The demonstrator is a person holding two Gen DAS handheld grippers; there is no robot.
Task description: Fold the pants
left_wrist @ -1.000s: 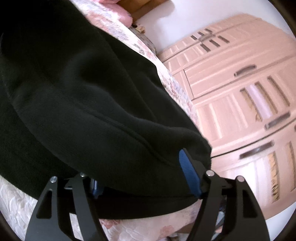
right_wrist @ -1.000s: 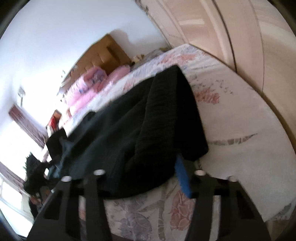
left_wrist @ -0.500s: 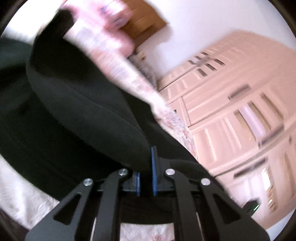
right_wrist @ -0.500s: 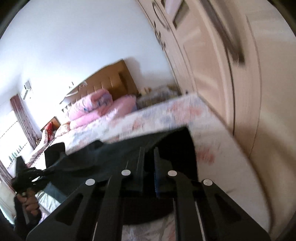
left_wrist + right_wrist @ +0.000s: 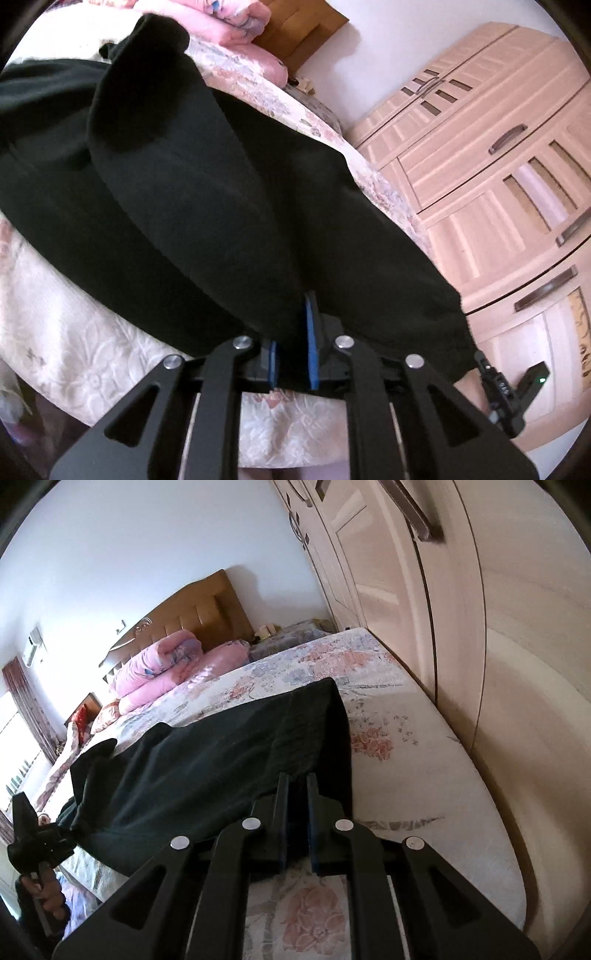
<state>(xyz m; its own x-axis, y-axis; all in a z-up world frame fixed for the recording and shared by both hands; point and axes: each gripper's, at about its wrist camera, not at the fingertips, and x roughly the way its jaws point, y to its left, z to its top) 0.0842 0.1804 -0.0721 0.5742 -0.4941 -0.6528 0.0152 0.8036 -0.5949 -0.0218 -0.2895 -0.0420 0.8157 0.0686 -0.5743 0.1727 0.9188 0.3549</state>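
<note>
Here the black pants (image 5: 207, 206) lie spread over the flowered bedspread (image 5: 85, 347), and both grippers have hold of their near edge. The left gripper (image 5: 291, 347) has its blue pads close together with a fold of the dark cloth caught between them; its jaws are easing apart slightly, yet the cloth is pinched there and rises from the fingers in a smooth, taut sweep. Beyond the fingertips the fabric runs up and away to the left. To the right of the fingers, past the edge of the bed, stands a pale wooden wardrobe (image 5: 491, 177); above and beyond them lie pink quilts (image 5: 236, 22).

The right gripper (image 5: 295, 786) is closed tight, its two fingers nearly parallel with only a narrow strip of the pants' edge nipped between them. From those fingers the cloth stretches away to the left, lifted off the bed, toward the left gripper (image 5: 37, 843), seen small at the far left of the right wrist view with a hand (image 5: 44, 890) beneath it. Right of the fingers the bedspread (image 5: 406, 775) lies bare up to the wardrobe (image 5: 461, 627). Ahead of the fingertips are the pink quilts (image 5: 162, 664) and a brown headboard (image 5: 207, 609).
</note>
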